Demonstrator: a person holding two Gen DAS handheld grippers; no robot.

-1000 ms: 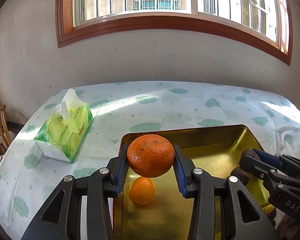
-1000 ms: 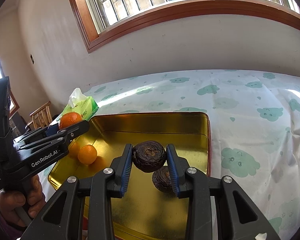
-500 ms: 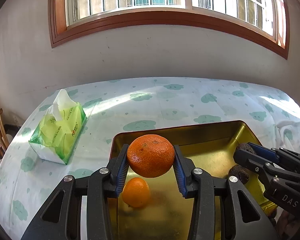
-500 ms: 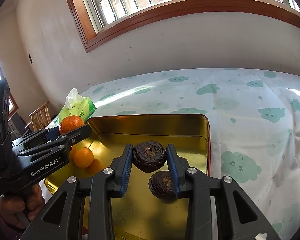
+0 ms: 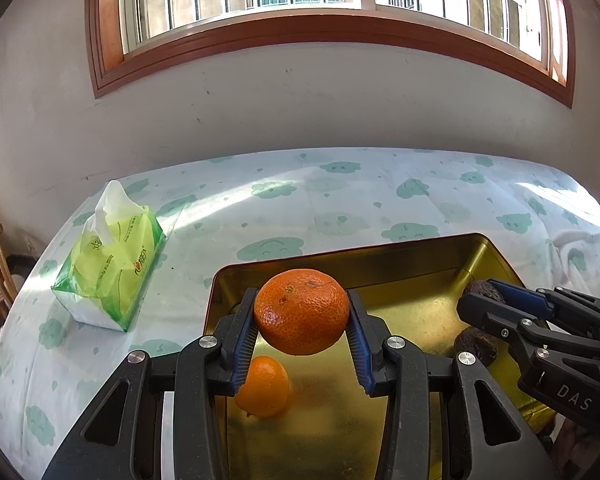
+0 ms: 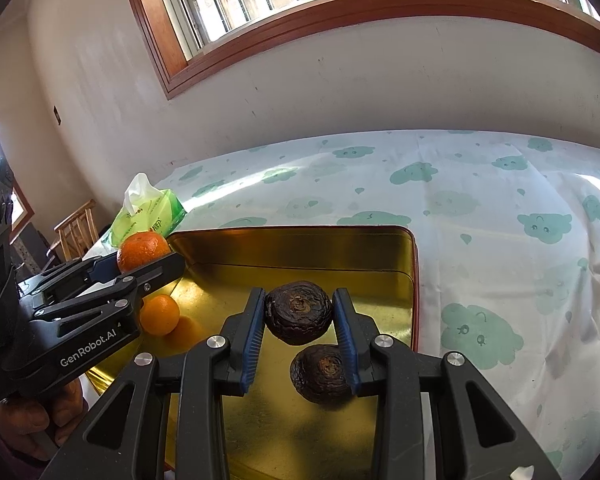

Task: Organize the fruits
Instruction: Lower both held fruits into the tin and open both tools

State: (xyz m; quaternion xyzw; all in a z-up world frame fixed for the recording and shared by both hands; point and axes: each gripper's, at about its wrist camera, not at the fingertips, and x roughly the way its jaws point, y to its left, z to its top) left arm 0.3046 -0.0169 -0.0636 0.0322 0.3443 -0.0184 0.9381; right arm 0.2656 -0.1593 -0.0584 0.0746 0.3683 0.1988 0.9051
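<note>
Beside gold tray (image 5: pixel 480 246): tissue pack (image 5: pixel 112 276), cloud-print cloth (image 5: pixel 340 200).

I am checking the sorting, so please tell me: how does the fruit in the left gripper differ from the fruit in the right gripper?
The left gripper holds a mandarin orange: bright orange, with smooth, finely pitted skin. The right gripper holds a dark brown wrinkled fruit, which looks somewhat smaller. The mandarin orange hangs over the left side of the gold tray, the dark fruit over its right side. Both are round, clamped between blue pads, and held above a matching fruit lying in the tray.
</note>
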